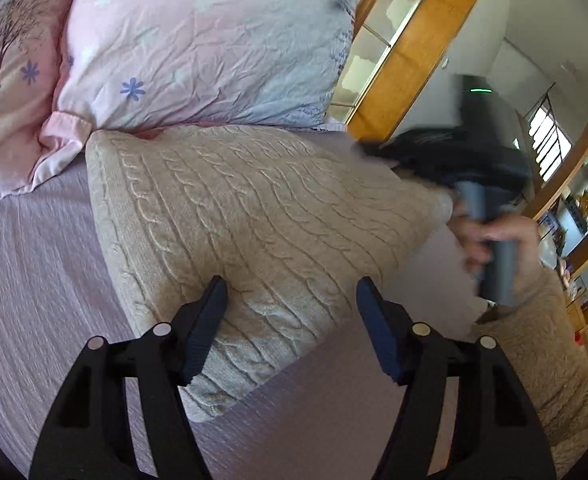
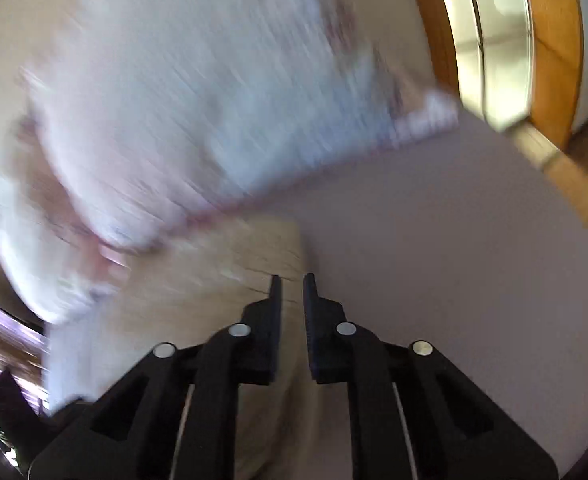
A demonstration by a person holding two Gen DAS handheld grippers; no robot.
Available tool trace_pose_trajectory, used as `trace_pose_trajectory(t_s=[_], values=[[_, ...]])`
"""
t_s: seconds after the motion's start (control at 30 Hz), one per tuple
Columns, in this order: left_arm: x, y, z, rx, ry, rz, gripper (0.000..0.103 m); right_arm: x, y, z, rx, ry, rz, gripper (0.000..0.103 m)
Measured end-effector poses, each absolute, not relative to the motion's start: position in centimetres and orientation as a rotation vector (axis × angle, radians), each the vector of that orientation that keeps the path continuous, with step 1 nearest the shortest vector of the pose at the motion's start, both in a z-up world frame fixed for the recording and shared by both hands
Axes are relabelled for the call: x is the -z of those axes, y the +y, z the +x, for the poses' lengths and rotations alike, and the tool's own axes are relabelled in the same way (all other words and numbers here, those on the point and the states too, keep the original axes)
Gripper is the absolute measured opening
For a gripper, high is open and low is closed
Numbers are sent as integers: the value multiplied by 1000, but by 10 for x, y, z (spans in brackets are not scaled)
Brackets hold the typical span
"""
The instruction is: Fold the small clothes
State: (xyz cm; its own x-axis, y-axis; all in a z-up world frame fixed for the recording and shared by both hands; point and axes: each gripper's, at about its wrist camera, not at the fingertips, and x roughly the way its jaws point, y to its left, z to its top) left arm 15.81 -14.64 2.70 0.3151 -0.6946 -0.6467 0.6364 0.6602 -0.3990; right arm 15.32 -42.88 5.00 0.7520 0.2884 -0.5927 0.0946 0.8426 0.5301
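A beige cable-knit sweater (image 1: pixel 229 216) lies folded on the lilac bedsheet (image 1: pixel 33 280). My left gripper (image 1: pixel 291 292) is open and empty, just above the sweater's near edge. The right gripper (image 1: pixel 434 148) shows blurred in the left wrist view at the sweater's far right corner, with the person's hand (image 1: pixel 498 240) on its handle. In the blurred right wrist view the right gripper (image 2: pixel 292 284) has its jaws a narrow gap apart over the sweater's edge (image 2: pixel 213 280); nothing is visibly held between them.
A pink and blue floral pillow (image 1: pixel 205 40) lies just behind the sweater, touching it. A second pillow (image 1: pixel 5 80) lies at the left. A wooden glass-door cabinet (image 1: pixel 414 32) and shelves (image 1: pixel 582 216) stand beyond the bed at the right.
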Motion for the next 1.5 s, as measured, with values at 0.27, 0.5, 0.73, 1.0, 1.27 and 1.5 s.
trace_pose_trajectory(t_s=[0.27,0.5,0.73,1.0,1.27,1.5], values=[[-25,-141,157,888,886,-146,68,0,-366,128,-174,985,376,43],[-35,-82,190,716,848,-347,81,-17,-437,102,-197,755,677,102],[7,-95,229,693,1033,-424,81,34,-429,156,-276,964,797,82],[26,-102,242,740,1052,-591,39,41,-415,163,-381,916,900,47],[-17,-14,202,689,859,-437,36,-5,-310,180,-627,851,754,33],[-11,62,195,451,879,-311,52,7,-230,211,-487,1037,551,60]])
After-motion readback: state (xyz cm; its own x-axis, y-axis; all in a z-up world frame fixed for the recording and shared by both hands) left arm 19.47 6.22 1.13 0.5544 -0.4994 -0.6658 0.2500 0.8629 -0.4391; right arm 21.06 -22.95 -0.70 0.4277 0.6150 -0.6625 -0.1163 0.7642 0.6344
